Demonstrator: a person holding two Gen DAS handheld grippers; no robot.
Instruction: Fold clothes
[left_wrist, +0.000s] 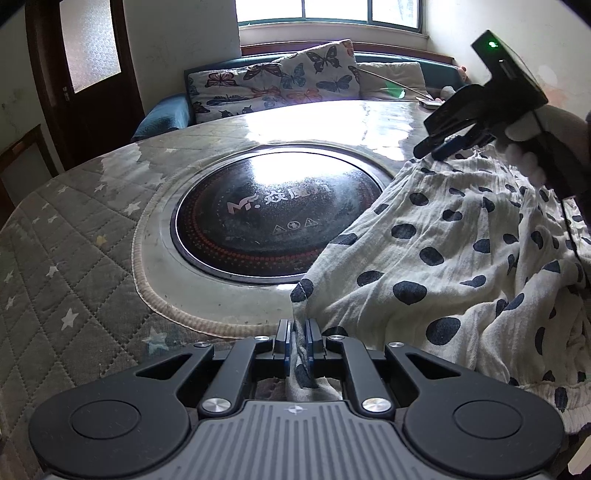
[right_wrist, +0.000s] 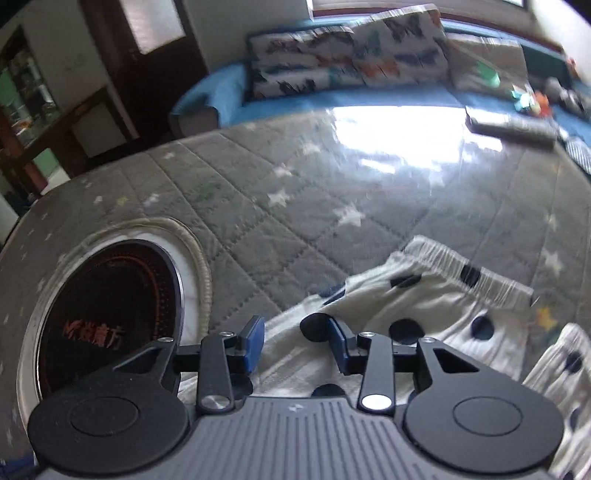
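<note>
A white garment (left_wrist: 461, 258) with dark polka dots lies crumpled on the right of the table. My left gripper (left_wrist: 298, 325) is shut on its near corner, and the cloth runs back between the pads. My right gripper (left_wrist: 439, 149), held by a gloved hand (left_wrist: 524, 162), hovers at the garment's far edge. In the right wrist view, the right gripper (right_wrist: 295, 325) stands open above the garment (right_wrist: 424, 306), nothing pinched between its blue pads. The gathered elastic waistband (right_wrist: 461, 269) lies just beyond.
The round table has a grey quilted cover with stars (left_wrist: 74, 258) under clear plastic. A black round cooktop (left_wrist: 280, 218) is set in its middle, left of the garment. A flat object (right_wrist: 509, 125) lies at the far edge. A sofa with butterfly cushions (left_wrist: 280, 81) stands behind.
</note>
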